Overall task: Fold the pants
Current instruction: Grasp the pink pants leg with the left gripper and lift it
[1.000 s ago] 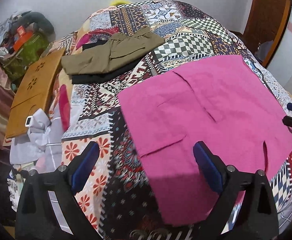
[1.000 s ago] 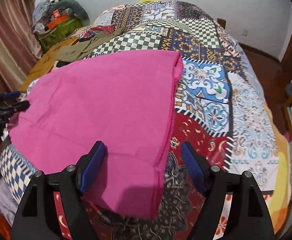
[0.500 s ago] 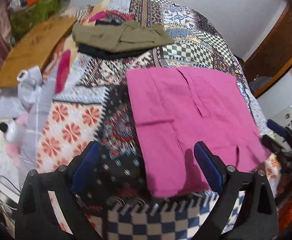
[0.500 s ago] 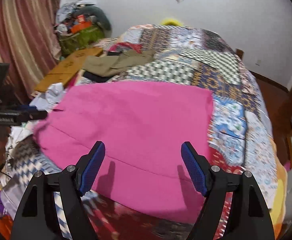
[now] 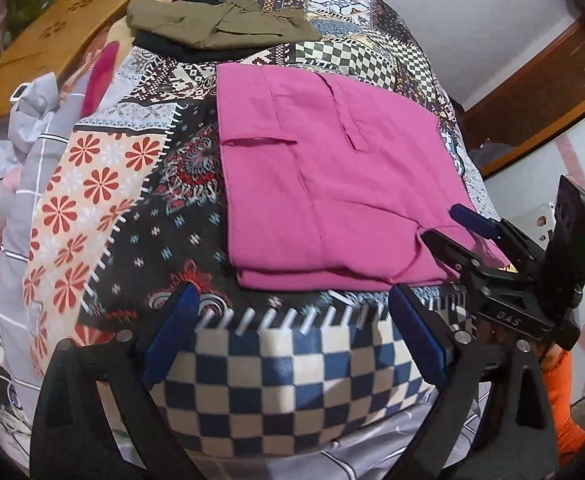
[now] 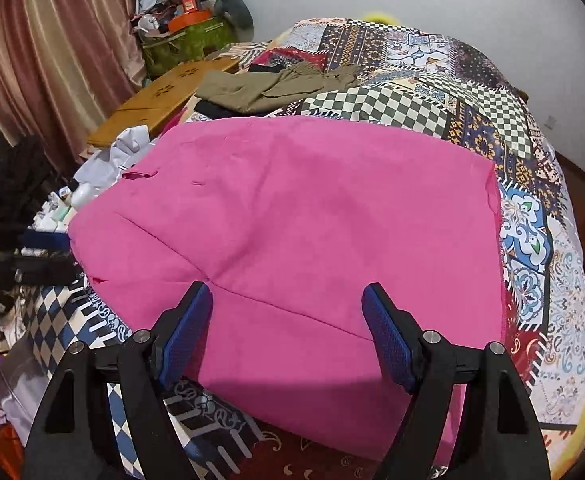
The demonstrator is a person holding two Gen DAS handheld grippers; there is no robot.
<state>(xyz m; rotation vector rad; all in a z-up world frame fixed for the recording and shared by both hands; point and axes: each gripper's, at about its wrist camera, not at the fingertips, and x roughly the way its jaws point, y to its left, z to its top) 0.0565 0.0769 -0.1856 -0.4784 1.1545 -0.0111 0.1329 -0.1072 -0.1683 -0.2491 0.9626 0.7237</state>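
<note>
The left tongs (image 5: 292, 340) hang wide and empty above the near edge of the bed (image 5: 292, 376), over the checkered patch of the quilt, just short of the pink pants (image 5: 332, 184); nothing lies between their pads. The right tongs (image 6: 288, 336) are likewise spread wide with nothing gripped, poised over the near hem of the same garment at its right side, so that each hand stands at one near corner, probably to take hold for another fold.

The pants lie flat as a squarish, already doubled packet near the bed's front edge, layered edge toward the person, pocket slit up. That position keeps the cloth within easy reach.

Farther back, toward the bed's far left corner, olive trousers (image 5: 220, 24) rest folded on a dark garment (image 5: 172, 46), seemingly a finished stack set clear of the working area.
</note>
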